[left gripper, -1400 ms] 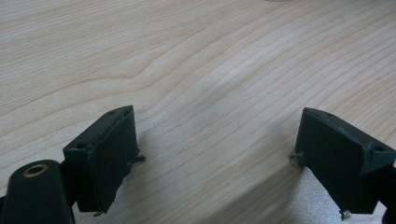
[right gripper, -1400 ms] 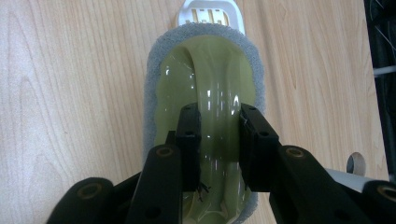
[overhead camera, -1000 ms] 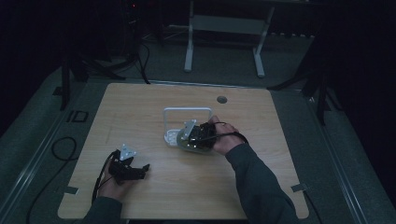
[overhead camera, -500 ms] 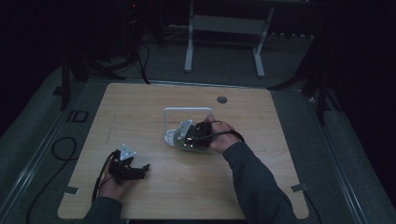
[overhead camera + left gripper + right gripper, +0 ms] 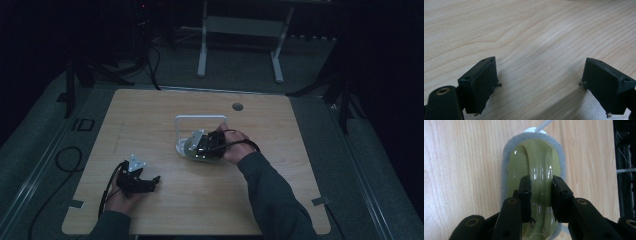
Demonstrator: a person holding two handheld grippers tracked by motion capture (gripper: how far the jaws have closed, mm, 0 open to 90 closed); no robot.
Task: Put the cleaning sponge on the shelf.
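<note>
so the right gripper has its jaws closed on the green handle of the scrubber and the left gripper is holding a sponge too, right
Not quite. The right gripper is closed on the green handle of the scrubber, but the left gripper holds nothing. The left gripper view shows its jaws wide apart over the bare wooden table.

Bare desk [image 5: 150,120] lies open around the left gripper [image 5: 150,181]; mid-desk, a white wire frame [image 5: 200,118] and the scrubber [image 5: 534,152] beside it block passage
</note>
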